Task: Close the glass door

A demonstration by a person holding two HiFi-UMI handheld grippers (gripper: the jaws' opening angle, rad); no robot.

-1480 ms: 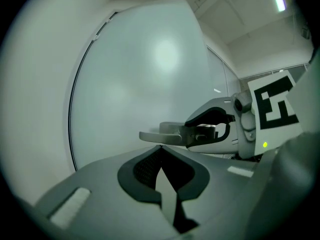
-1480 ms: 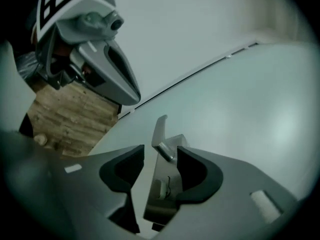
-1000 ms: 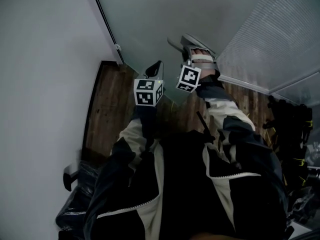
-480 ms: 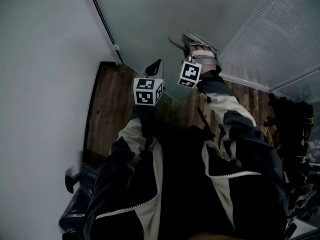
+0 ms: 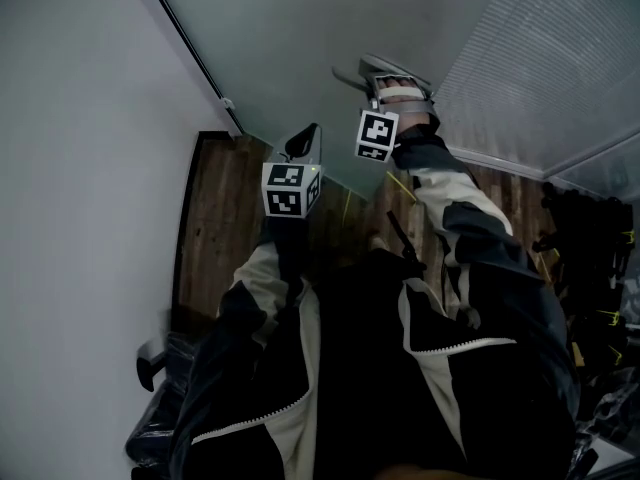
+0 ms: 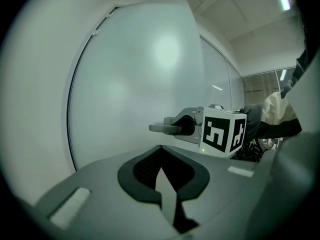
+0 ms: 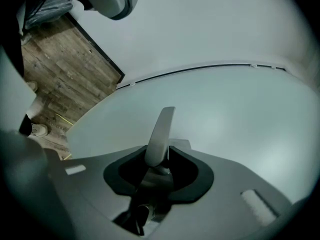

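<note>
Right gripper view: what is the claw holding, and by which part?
The silver metal lever door handle, clamped across its lever; the free end sticks out beyond the claw.

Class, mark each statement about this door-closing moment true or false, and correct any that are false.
1. The right gripper is closed on the door handle. True.
2. The left gripper grips the same handle. False: nothing stands between its jaws, and it sits to the left of the handle, apart from it.
3. The floor is brown wood-look planking. True.
4. The glass door is clear, so the room behind shows through it. False: the pane is milky and nothing behind it can be made out.
</note>
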